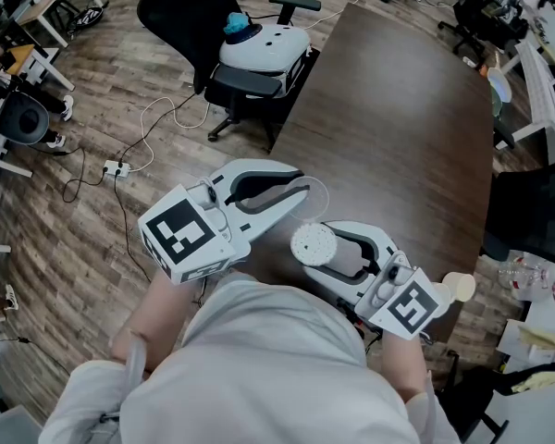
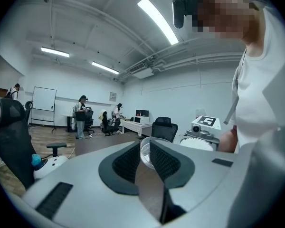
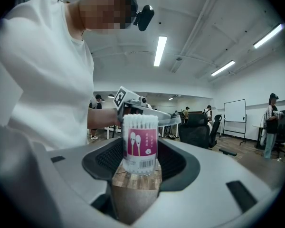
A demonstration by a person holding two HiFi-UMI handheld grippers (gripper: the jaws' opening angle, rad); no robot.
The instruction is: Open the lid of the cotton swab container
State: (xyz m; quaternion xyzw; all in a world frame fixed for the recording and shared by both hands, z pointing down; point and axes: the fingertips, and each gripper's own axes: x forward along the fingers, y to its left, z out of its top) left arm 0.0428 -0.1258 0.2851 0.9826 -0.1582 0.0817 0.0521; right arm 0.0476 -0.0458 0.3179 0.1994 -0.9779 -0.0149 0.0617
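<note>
The cotton swab container point(image 3: 140, 144) is a clear tube with a pink label, and its white swab tips show at the uncovered top. My right gripper point(image 3: 140, 163) is shut on it and holds it upright. In the head view the container point(image 1: 312, 241) sits in the right gripper point(image 1: 322, 251) over the near end of the table. The clear round lid point(image 2: 145, 152) is off the container, pinched between the pads of my left gripper point(image 2: 146, 155). The left gripper point(image 1: 301, 189) holds the lid point(image 1: 316, 192) just up and left of the container.
A long dark brown table point(image 1: 398, 109) stretches away ahead. An office chair point(image 1: 259, 58) with a white device on its seat stands at the table's left edge. Cables and a power strip point(image 1: 116, 167) lie on the wood floor. A black chair point(image 1: 532, 213) is at the right.
</note>
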